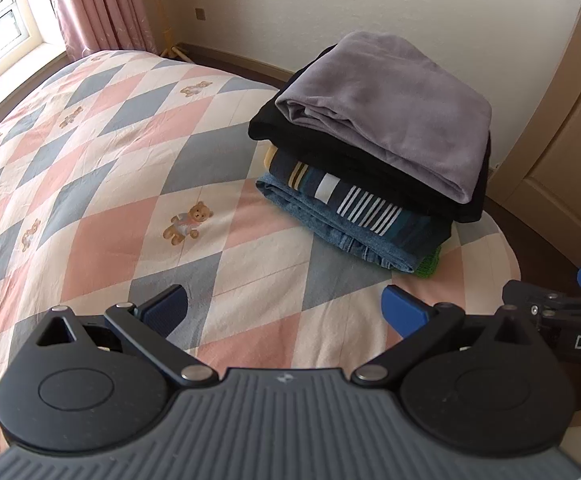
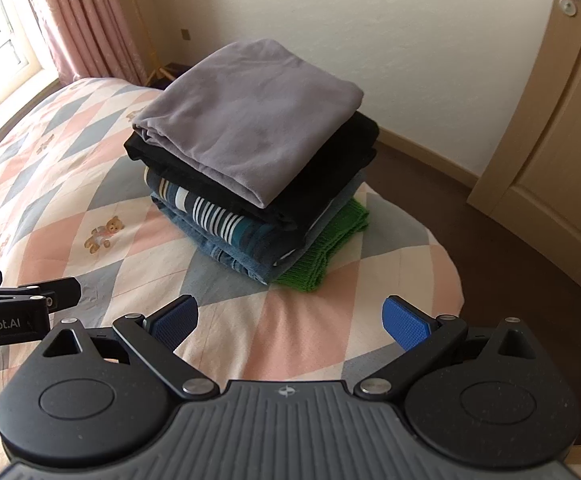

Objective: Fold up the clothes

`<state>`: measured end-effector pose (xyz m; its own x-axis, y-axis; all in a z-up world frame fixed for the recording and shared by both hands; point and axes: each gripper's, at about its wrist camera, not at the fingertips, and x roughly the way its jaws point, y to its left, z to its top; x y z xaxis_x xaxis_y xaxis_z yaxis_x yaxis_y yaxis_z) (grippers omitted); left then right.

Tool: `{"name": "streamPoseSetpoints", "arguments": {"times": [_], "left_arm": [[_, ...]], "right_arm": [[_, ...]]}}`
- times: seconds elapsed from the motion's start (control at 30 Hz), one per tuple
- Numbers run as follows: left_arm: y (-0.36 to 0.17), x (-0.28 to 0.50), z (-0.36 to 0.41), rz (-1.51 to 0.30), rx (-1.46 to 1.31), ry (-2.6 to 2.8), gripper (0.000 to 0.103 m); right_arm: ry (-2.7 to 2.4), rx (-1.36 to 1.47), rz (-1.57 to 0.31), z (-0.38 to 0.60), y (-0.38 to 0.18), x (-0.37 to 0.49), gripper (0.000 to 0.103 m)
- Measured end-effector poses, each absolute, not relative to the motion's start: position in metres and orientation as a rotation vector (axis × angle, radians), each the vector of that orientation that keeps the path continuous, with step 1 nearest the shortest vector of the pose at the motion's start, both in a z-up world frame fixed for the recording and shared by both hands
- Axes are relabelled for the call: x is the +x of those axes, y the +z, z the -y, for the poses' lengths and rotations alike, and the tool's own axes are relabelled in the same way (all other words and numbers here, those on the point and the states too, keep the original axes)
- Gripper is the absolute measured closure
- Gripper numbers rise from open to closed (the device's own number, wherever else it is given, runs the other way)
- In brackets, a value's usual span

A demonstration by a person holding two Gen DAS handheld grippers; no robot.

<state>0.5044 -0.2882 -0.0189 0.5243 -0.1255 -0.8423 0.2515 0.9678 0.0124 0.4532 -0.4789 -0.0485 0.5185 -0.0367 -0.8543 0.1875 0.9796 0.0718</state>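
Folded clothes are stacked on the bed, grey top uppermost; left gripper and right gripper are held spread, empty

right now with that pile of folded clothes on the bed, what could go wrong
The stack sits near the bed's corner, so a nudge from either open gripper could tip it toward the floor. The grey top piece lies loose and may slide off. The green knit juts out at the bottom and could snag a finger.
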Motion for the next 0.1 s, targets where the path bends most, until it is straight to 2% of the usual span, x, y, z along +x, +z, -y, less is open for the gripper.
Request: {"name": "streamPoseSetpoints", "arguments": {"times": [0.1], "left_arm": [[-0.0117,0.4946,0.2886,-0.952,0.137,-0.248,0.001]], "right_arm": [[-0.148,0.163,-1.003,0.4789,-0.0431,0.4446,0.002]]}}
